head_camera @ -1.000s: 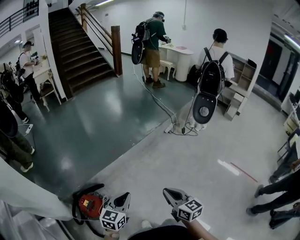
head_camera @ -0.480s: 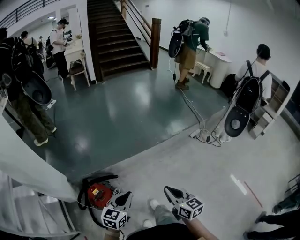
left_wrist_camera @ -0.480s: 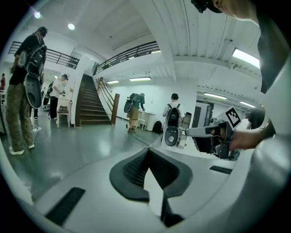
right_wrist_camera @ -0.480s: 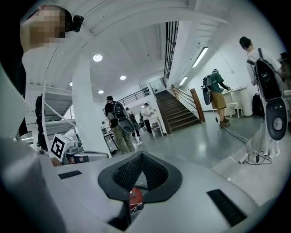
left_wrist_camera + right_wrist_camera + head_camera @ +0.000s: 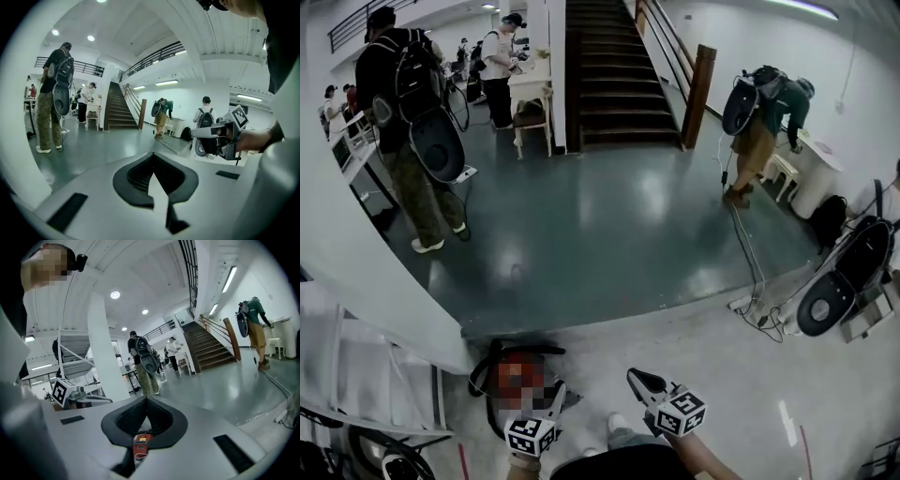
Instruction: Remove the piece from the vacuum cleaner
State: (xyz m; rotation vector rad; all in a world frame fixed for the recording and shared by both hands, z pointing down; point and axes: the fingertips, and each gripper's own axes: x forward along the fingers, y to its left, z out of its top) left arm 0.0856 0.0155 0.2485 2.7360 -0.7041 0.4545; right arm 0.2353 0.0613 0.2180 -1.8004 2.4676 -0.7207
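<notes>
Left gripper [image 5: 555,394] has its jaws together, nothing between them; right gripper [image 5: 637,380] reads the same in its own view, tips meeting, nothing pinched; the red seen low in its jaw gap is the machine on the floor beyond, not something held. Both are carried low in front of the person, side by side and apart, tips forward and a little down; I judge they are closed because there is nothing to grasp yet, so this is the approach and the removal has not begun.

Vacuum cleaner [image 5: 501,373] sits on the pale floor [image 5: 712,375] at the foot of the white pillar [image 5: 384,281], just beyond and to the left of the left gripper, apart from both grippers; probably parked there to stay out of the dark green walkway; a mosaic patch covers most of its red body. Black hose [image 5: 484,367] curls round its pillar side.

Axis: hard to call; in the right gripper view only a thin red slice shows through the gap, running away from the camera, so the right gripper seems roughly lined up over it; which end is front I cannot tell, nor which piece is to come off; no view shows it clearly.

Background: staircase [image 5: 614,75] at the back; several people with packs stand well apart; a cable [image 5: 748,253] trails across the floor to the right.
</notes>
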